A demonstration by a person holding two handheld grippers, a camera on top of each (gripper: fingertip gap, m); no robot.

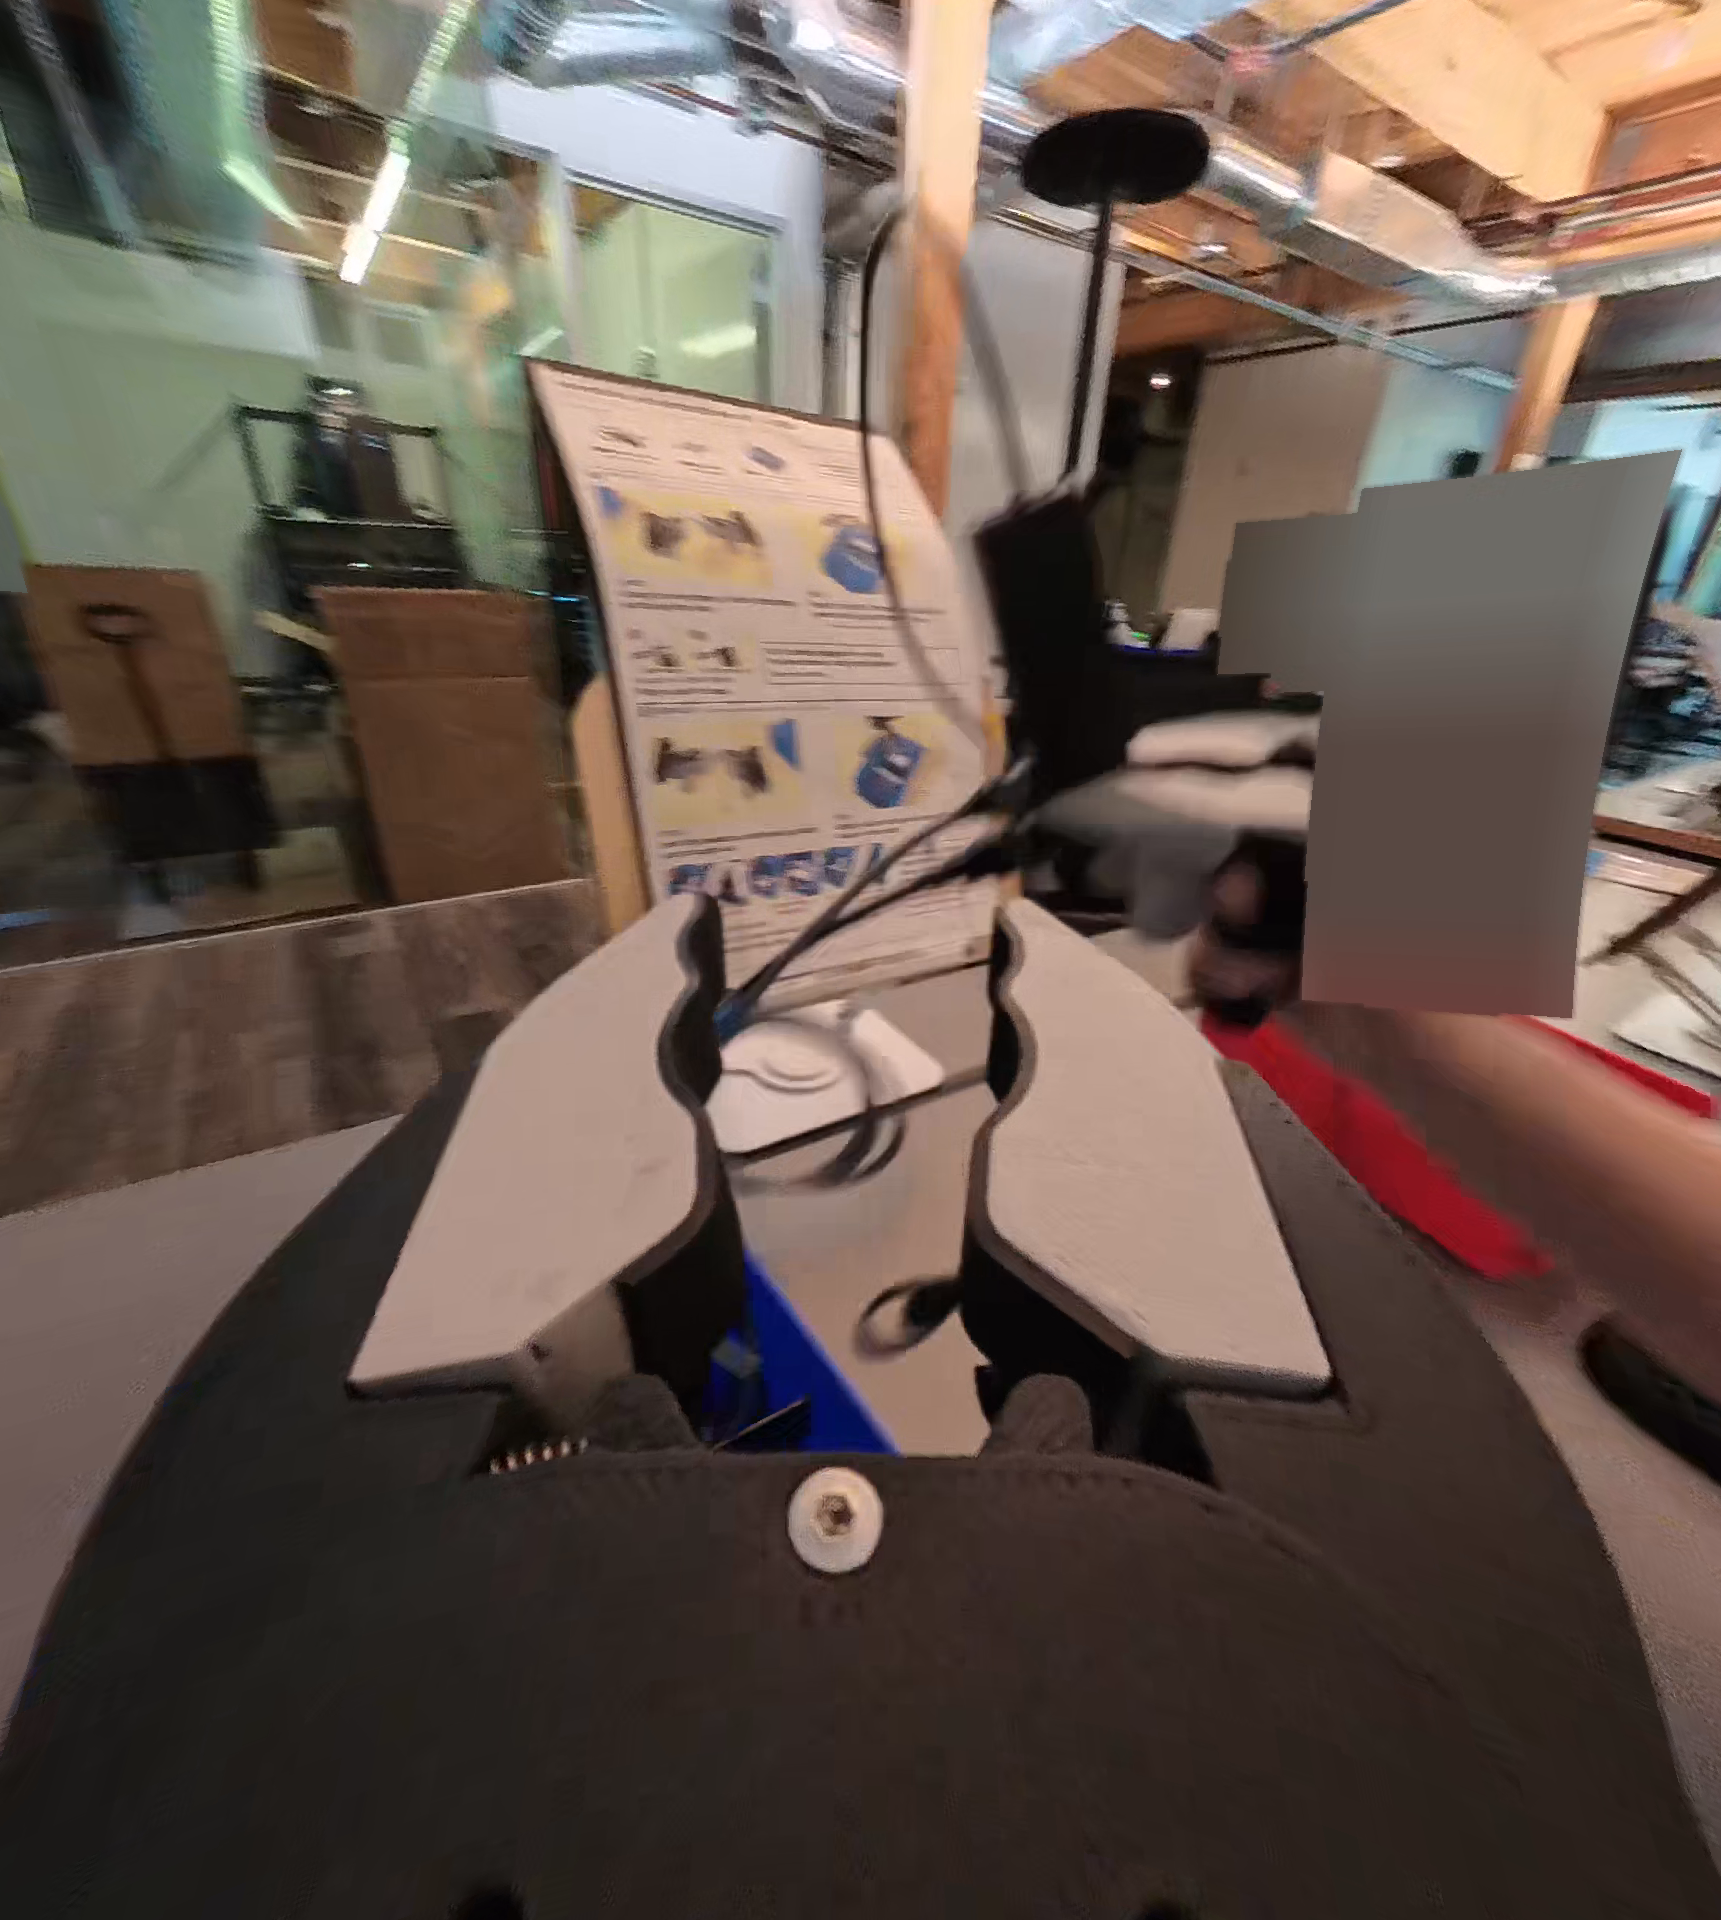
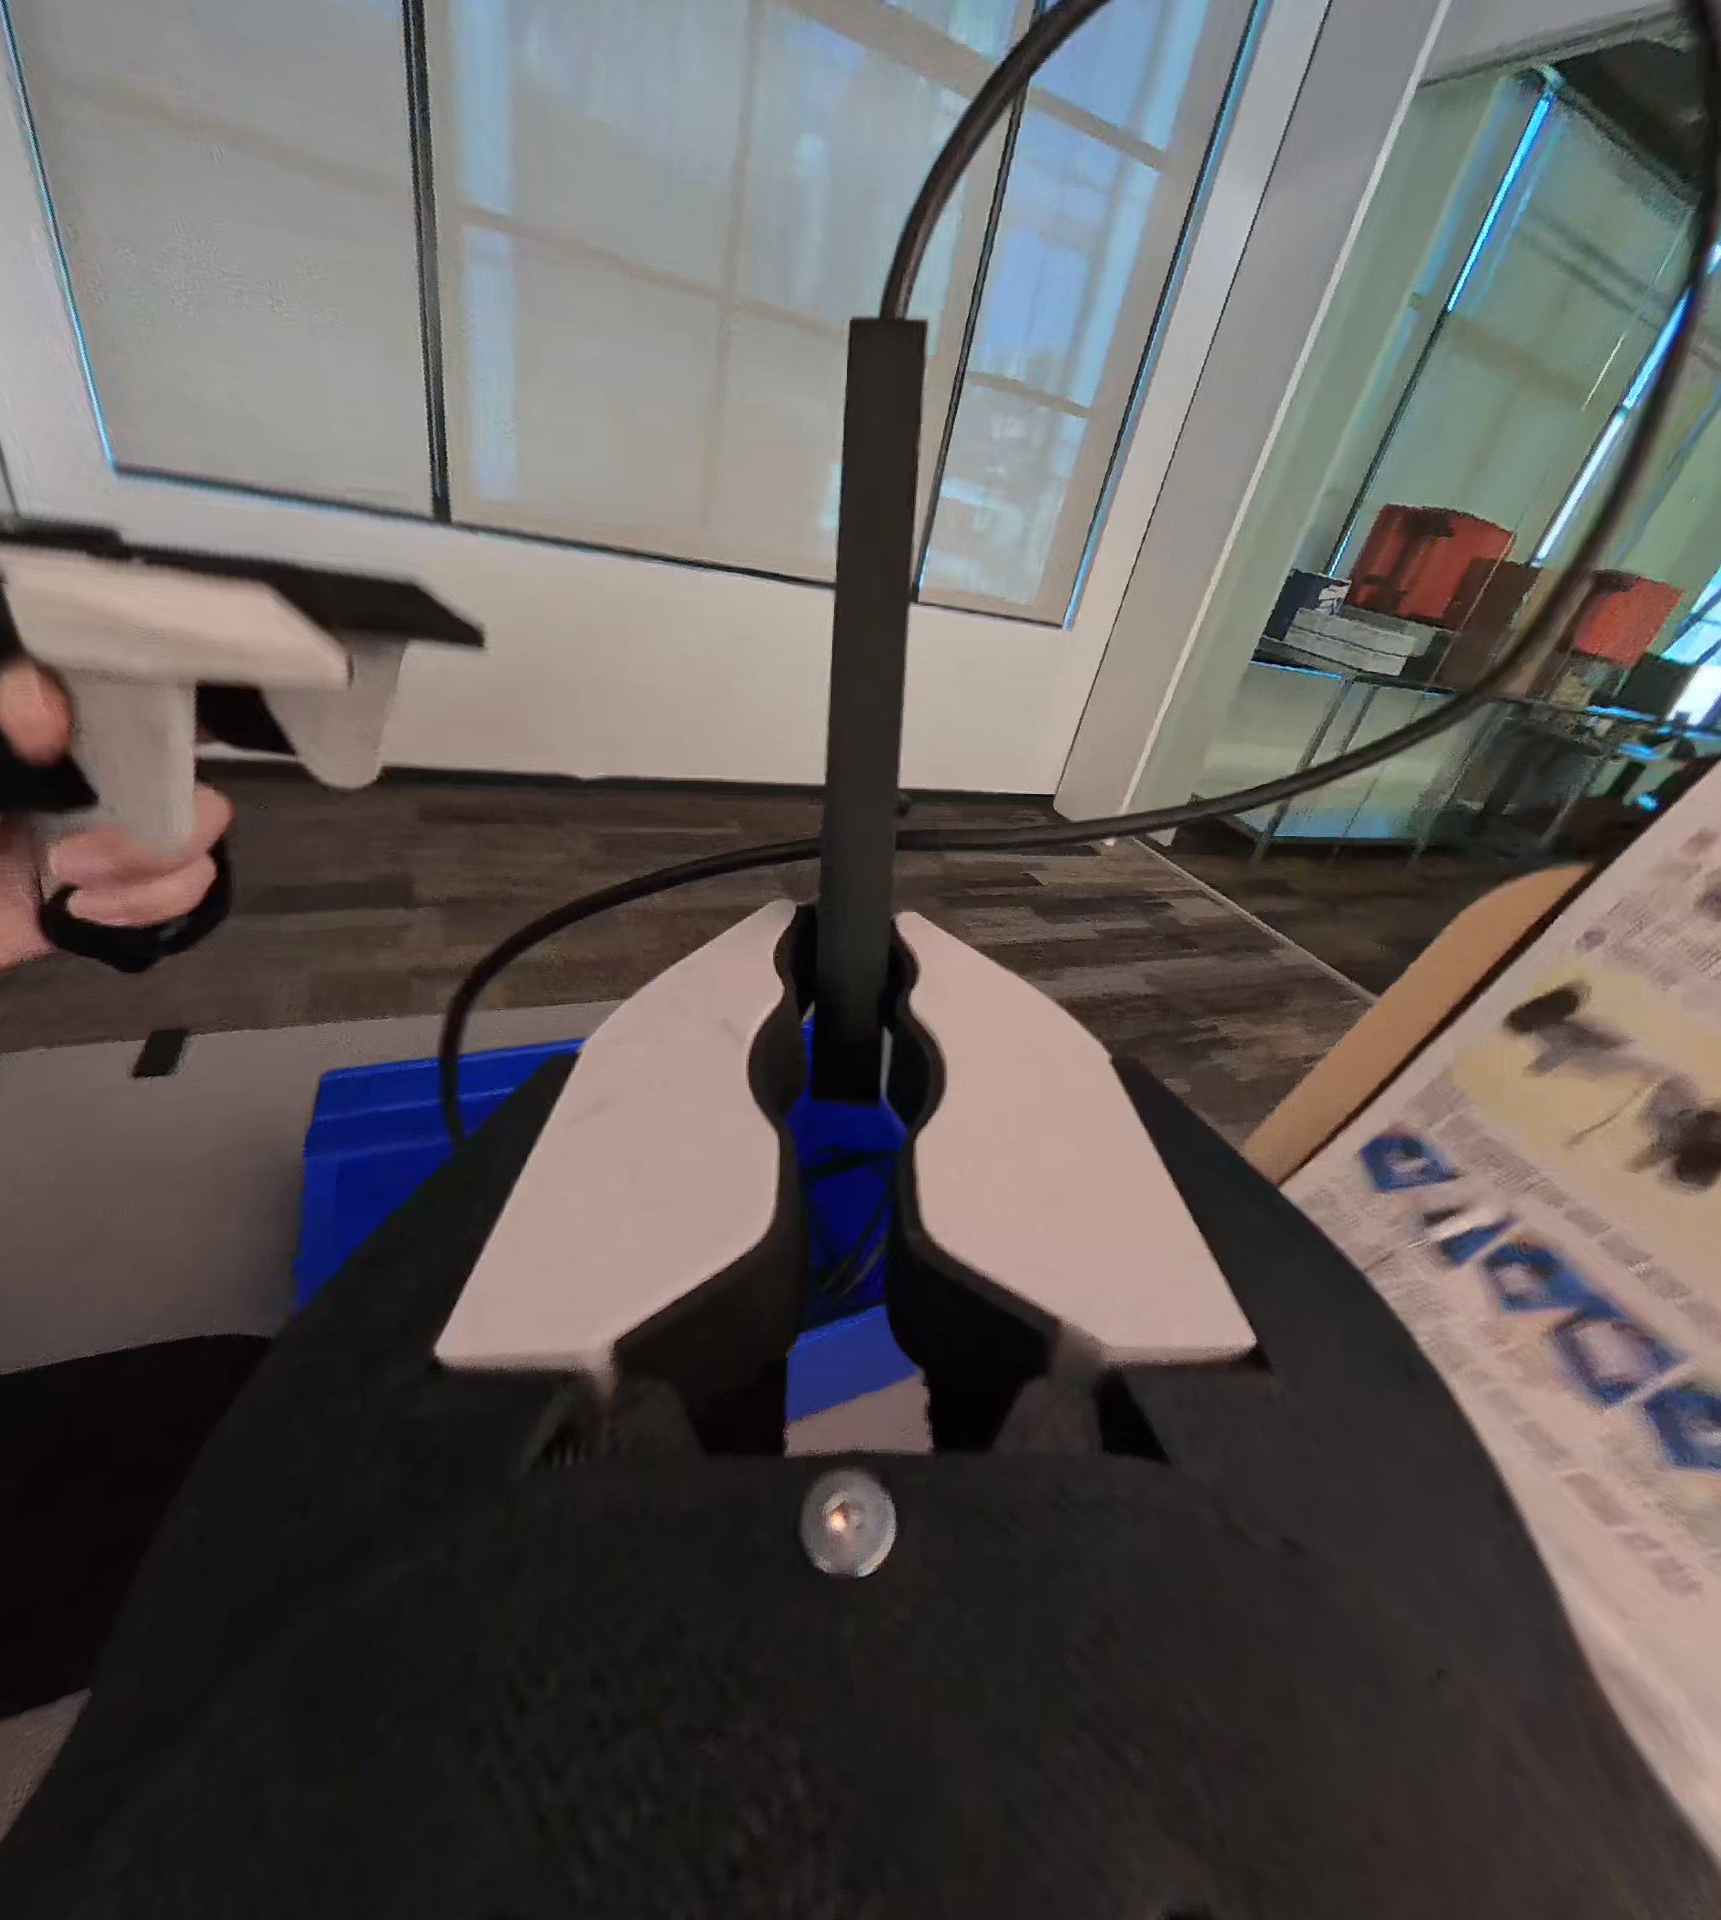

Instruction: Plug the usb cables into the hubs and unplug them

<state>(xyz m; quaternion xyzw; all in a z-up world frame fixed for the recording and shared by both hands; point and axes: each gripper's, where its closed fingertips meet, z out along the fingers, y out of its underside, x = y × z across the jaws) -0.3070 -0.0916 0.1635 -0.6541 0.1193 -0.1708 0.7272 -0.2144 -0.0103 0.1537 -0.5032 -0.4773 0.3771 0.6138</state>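
Note:
My right gripper point(image 2: 845, 935) is shut on a long black USB hub point(image 2: 871, 644) and holds it upright in the air above a blue bin point(image 2: 388, 1122). The hub's own black cable point(image 2: 949, 177) leaves its top, loops right and drops into the bin. In the left wrist view the hub point(image 1: 1038, 623) hangs ahead, blurred, with several black USB cables point(image 1: 981, 842) plugged into its lower end. They trail down past my left fingertips. My left gripper point(image 1: 851, 935) is open and empty below the hub. It also shows in the right wrist view point(image 2: 212, 644), held by a hand.
A printed instruction poster point(image 1: 762, 665) stands behind the hub; it also shows at the right in the right wrist view point(image 2: 1614, 1195). A white device point(image 1: 804, 1081) lies on the grey table point(image 1: 108, 1351). A red bin point(image 1: 1375, 1143) sits to the right. A person's forearm point(image 1: 1614, 1195) crosses at right. My hands' fingertips stand some 12 centimetres from each other.

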